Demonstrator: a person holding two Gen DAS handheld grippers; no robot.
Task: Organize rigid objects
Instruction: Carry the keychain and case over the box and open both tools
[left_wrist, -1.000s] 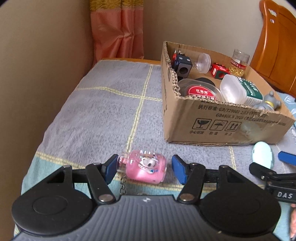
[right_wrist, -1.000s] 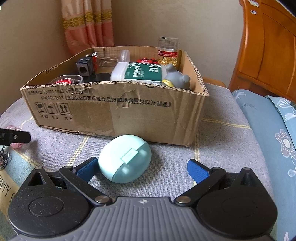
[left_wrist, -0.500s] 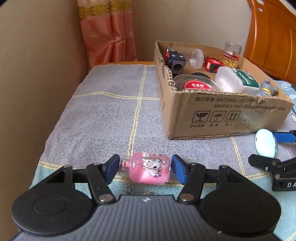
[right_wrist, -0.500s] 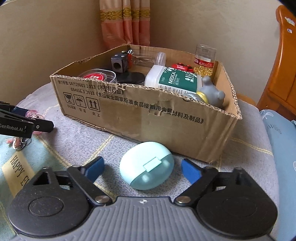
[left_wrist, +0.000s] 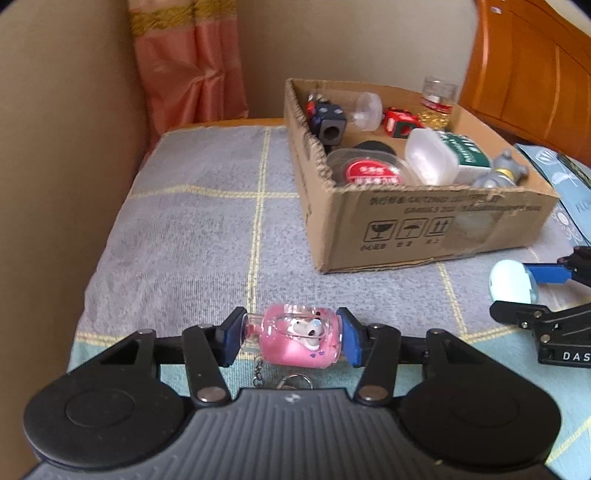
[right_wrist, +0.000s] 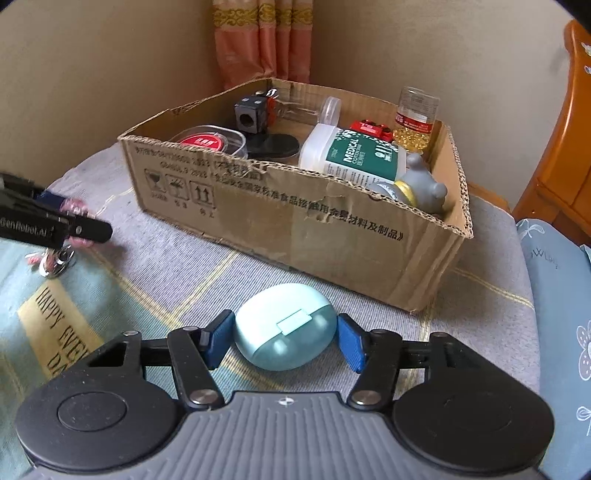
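Your left gripper (left_wrist: 291, 341) pinches the pink toy (left_wrist: 299, 341), your right gripper (right_wrist: 286, 341) is closing on the blue case (right_wrist: 284, 325); both still need boxing in the box (right_wrist: 295, 221).

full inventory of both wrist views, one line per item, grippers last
cardboard box: 1, brown, on the cloth
cloth: 1, grey with yellow lines, under everything
pink keychain bottle: 1, pink, between left pads
earbud case: 1, pale blue, between right pads
black cube: 1, in box, far corner
red-lidded tub: 1, clear, in box
medical bottle: 1, white and green, lying in box
grey figure: 1, box near corner
capsule jar: 1, clear, yellow contents, box far side
curtain: 1, orange, behind
left gripper: shut on bottle
right gripper: closing, pads at case
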